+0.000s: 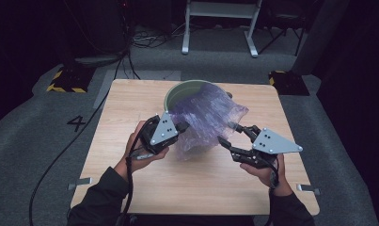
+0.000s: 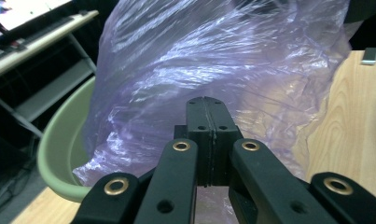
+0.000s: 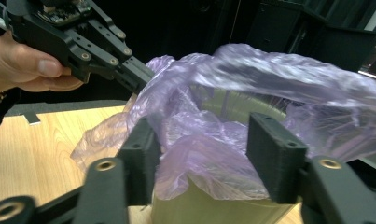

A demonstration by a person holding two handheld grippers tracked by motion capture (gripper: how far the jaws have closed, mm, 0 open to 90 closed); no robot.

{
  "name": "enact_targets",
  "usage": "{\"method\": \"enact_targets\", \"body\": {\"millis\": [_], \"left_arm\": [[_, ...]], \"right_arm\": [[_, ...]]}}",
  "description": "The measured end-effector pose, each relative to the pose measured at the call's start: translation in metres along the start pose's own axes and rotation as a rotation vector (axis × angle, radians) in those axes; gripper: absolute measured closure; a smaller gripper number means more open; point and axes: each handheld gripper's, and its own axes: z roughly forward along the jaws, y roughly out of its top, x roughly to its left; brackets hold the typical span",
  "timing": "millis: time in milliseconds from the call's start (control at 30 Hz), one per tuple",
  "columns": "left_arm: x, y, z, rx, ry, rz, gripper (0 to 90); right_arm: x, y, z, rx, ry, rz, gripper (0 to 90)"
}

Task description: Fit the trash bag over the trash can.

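Observation:
A thin purple plastic bag (image 1: pixel 206 117) lies crumpled over a pale green bin (image 1: pixel 177 89) at the back middle of the table. My left gripper (image 1: pixel 183 126) is at the bag's left edge, jaws pressed together on the film. In the left gripper view its tips (image 2: pixel 205 105) are shut, with the bag (image 2: pixel 213 56) billowing just ahead and the bin's rim (image 2: pixel 59 144) to the left. My right gripper (image 1: pixel 227 133) stands open at the bag's right side. In the right gripper view (image 3: pixel 202 128) a fold of bag (image 3: pixel 269 74) hangs between the apart jaws, above the bin (image 3: pixel 209 205).
The wooden table (image 1: pixel 201 188) has bare room in front of the bin. Metal clips (image 1: pixel 79 182) (image 1: pixel 308 189) sit at its front corners. A white frame (image 1: pixel 220 28) stands on the grey floor beyond, and a cable (image 1: pixel 60 155) trails at the left.

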Motion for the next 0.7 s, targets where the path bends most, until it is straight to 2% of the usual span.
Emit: {"method": "enact_targets", "body": {"millis": [33,67,100,200,267,367,533,600,667,700], "left_arm": [[0.002,-0.001,0.0,-0.004,-0.017,-0.004,87.1],[0.002,-0.001,-0.001,-0.014,-0.053,-0.017,78.9],[0.001,-0.002,-0.002,-0.026,-0.078,-0.014,67.5],[-0.01,-0.001,-0.004,-0.014,-0.084,0.022,41.3],[-0.017,-0.003,-0.004,-0.015,-0.087,0.034,30.7],[-0.023,-0.008,0.0,-0.013,-0.069,0.05,23.0],[-0.03,-0.013,0.014,0.034,-0.02,0.074,15.6],[-0.032,-0.013,0.016,0.036,0.032,0.097,15.6],[-0.03,-0.012,0.016,0.031,0.078,0.083,17.4],[-0.029,-0.012,0.016,0.033,0.095,0.073,25.3]], "right_arm": [[0.0,0.0,0.0,-0.002,0.0,0.01,45.0],[-0.001,0.0,-0.001,-0.004,0.001,0.013,46.6],[-0.001,-0.001,-0.001,-0.004,0.003,0.012,50.1],[-0.001,-0.001,0.0,0.002,0.0,0.001,64.7],[-0.002,-0.001,0.0,0.0,0.008,0.003,72.7],[-0.002,0.0,0.0,-0.018,0.004,0.016,77.7],[0.0,0.006,0.001,-0.026,0.012,0.016,80.0],[0.0,0.008,0.002,-0.027,0.013,0.018,81.1],[0.0,0.011,0.003,-0.026,0.017,0.021,81.2],[0.001,0.012,0.003,-0.026,0.021,0.024,81.2]]}}
